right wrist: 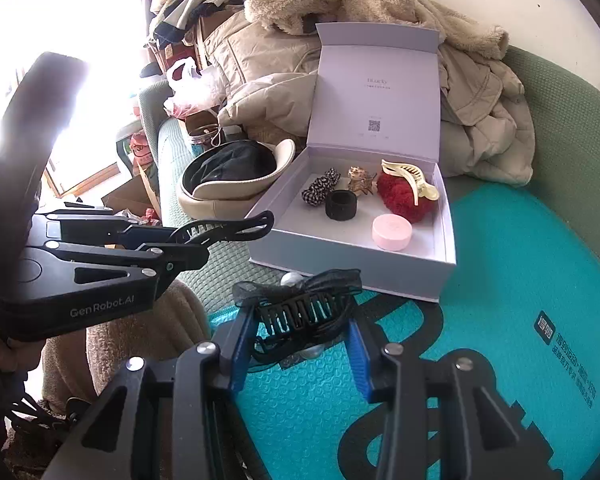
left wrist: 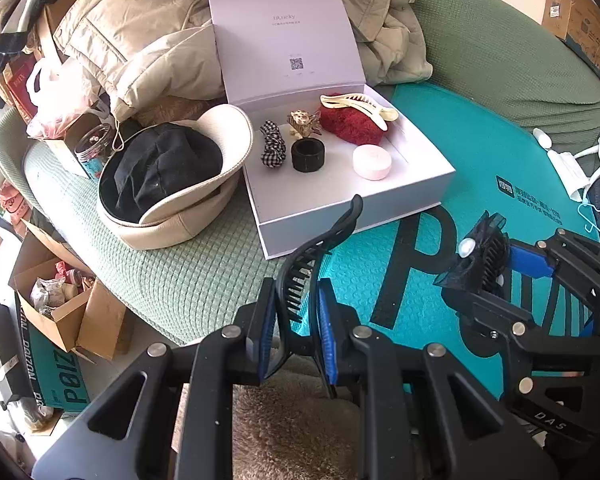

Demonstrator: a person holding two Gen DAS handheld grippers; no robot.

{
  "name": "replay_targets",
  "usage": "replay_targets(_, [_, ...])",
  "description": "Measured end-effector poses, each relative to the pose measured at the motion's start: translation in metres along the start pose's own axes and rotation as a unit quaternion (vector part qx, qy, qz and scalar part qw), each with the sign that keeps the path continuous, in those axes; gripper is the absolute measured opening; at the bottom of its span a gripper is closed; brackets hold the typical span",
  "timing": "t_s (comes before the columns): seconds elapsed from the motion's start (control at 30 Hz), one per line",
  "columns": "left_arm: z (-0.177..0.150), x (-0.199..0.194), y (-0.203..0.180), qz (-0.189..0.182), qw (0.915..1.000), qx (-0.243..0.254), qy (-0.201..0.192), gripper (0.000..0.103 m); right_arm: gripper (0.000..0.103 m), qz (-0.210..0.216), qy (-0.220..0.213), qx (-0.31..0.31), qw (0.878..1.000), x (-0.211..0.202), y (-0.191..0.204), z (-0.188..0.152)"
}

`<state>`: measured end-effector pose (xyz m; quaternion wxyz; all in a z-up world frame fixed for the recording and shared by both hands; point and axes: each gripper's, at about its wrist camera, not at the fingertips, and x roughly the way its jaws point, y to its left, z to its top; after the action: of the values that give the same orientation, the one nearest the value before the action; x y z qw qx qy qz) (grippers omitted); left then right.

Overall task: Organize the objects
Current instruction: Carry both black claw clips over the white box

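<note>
Left gripper (left wrist: 298, 320): fingers narrow, clamped on a black claw clip (left wrist: 320, 248), whose curved tip points toward the box.
Right gripper (right wrist: 298, 330): fingers closed around a black bow clip (right wrist: 300, 312) with mesh ribbon and pearl beads, gripped across its toothed body.
White box (left wrist: 352, 208): open on the sofa, lid propped upright, just ahead of both grippers.
Already in the box: checked scrunchie (left wrist: 272, 146), black band (left wrist: 308, 155), pink round case (left wrist: 372, 162), red pompom (left wrist: 350, 122) with a cream claw clip (left wrist: 360, 106) on top, and a small patterned clip (left wrist: 302, 122).
Likely step: carrying both clips to the box (a judgement only).
Risk, left: the grip sits low on the claw clip, so it could pivot or slip out in transit.
Risk, right: loose mesh may snag on a finger at release and drag the bow clip back out.
Risk, box: both grippers arriving together could collide, or knock the near wall and shift the contents.
</note>
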<state>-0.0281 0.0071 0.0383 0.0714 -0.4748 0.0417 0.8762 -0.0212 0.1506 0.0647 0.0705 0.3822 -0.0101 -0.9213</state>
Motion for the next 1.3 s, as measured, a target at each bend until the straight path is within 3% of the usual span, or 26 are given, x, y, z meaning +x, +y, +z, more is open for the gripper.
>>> replay_targets(0.5, [0.026,-0.003,0.014,-0.002,0.9999,-0.004,-0.012,0.019,0.042,0.008,-0.017,-0.027,0.999,0.004,0.004,0.030])
replay_targets(1.3, [0.113,0.071,0.017,-0.023,0.9996,0.015,-0.003,0.019,0.042,0.003,-0.014,-0.023,1.000,0.061,-0.049,0.079])
